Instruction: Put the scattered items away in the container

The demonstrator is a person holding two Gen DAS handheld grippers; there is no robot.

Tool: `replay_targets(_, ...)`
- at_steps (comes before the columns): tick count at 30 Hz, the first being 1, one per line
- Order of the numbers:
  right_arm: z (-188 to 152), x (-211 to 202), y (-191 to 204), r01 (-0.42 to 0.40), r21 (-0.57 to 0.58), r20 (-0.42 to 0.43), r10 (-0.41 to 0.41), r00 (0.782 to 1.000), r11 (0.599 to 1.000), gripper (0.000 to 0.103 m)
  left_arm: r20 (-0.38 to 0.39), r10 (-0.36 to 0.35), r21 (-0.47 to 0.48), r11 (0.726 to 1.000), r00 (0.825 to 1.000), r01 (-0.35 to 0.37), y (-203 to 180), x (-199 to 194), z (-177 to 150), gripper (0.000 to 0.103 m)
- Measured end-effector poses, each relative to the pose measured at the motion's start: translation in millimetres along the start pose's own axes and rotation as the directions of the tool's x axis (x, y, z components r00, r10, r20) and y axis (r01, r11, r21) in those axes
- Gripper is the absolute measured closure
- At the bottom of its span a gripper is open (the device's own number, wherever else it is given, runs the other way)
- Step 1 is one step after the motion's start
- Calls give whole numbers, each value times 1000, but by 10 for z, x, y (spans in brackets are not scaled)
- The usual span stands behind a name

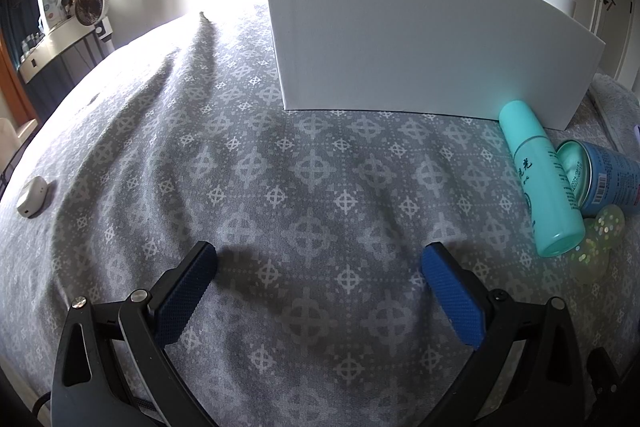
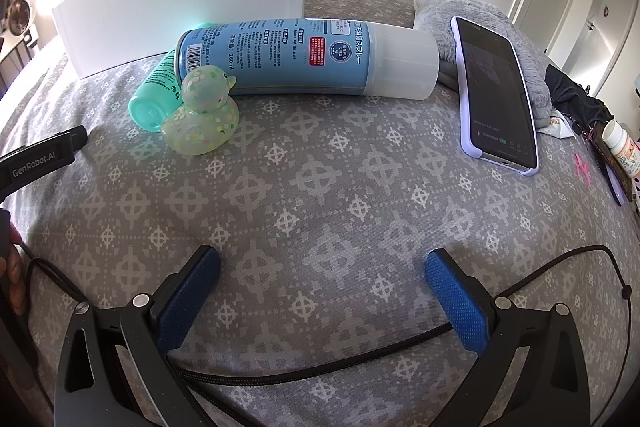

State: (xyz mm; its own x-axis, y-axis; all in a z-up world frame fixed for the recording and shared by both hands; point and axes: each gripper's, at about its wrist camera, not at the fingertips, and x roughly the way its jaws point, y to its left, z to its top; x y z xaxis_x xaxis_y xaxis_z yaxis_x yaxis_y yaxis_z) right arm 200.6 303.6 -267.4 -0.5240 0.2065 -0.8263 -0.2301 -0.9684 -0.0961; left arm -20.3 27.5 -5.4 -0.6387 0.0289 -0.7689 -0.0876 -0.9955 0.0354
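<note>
Well, we had both claws, left claw and right claw, spread wide and empty over the bed. We judged the duck soft, light and slippery, best pinched across its body; the spray can looked rigid and prone to rolling.

The bed is covered in matt woven cloth, grey with a pale printed pattern and softly creased, and the white container on it looks like smooth matt card or foam board. The blue spray can has a glossy printed skin and a frosted plastic cap, the teal bottle is smooth satin plastic, and the duck is translucent, rubbery and speckled with glitter. Both grippers carry rough-textured blue pads on matt black plastic arms with shiny metal screws, and the phone shows glossy glass in a smooth pale case beside fluffy grey fabric.
</note>
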Motion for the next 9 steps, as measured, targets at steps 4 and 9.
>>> replay_targets(4, 2, -1, -2, 0, 0, 0, 0, 1000, 1000, 0, 0, 0, -1, 1000, 1000, 0, -2, 0, -3, 0)
replay_targets(9, 3, -2, 0, 0, -1, 0, 0, 1000, 1000, 0, -2, -1, -3, 1000, 1000, 1, -4, 0, -7, 0)
